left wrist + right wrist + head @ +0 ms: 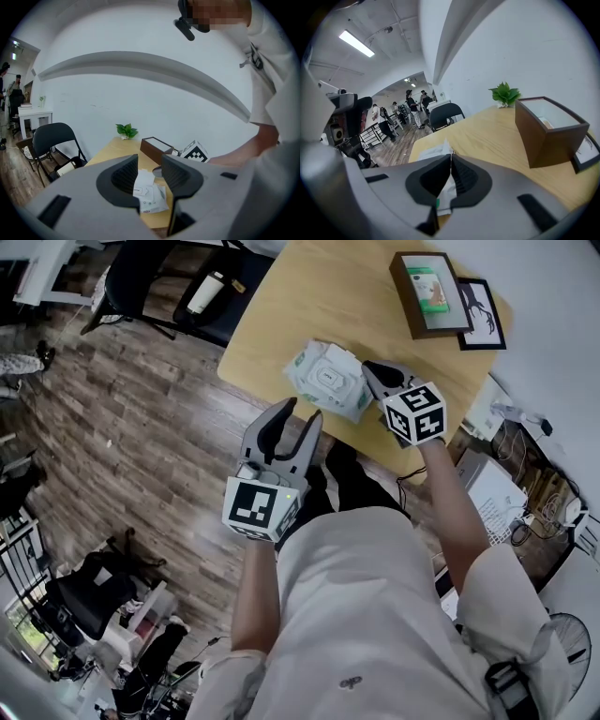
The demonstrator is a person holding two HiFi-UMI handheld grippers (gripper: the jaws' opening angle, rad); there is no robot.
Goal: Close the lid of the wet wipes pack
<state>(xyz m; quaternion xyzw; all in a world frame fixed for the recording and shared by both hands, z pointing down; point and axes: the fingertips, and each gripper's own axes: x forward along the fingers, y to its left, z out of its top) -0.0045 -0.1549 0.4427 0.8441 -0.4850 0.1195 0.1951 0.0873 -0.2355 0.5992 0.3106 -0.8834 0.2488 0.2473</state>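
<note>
My right gripper (369, 368) has its fingers clenched on the wet wipes pack (305, 367) edge, my left gripper (302, 411) is released and empty, and the lid (330, 379) probably still needs pressing shut

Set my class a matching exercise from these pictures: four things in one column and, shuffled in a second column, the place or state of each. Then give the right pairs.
Things
1. left gripper
2. right gripper
3. wet wipes pack
4. green plant

Places or states
a. at the far end of the table, by the wall
b. jaws pinched together on a thin white part of the pack
c. jaws apart, held over the floor beside the table
d. white, on the table by its near edge

Pairs: 1-c, 2-b, 3-d, 4-a
</note>
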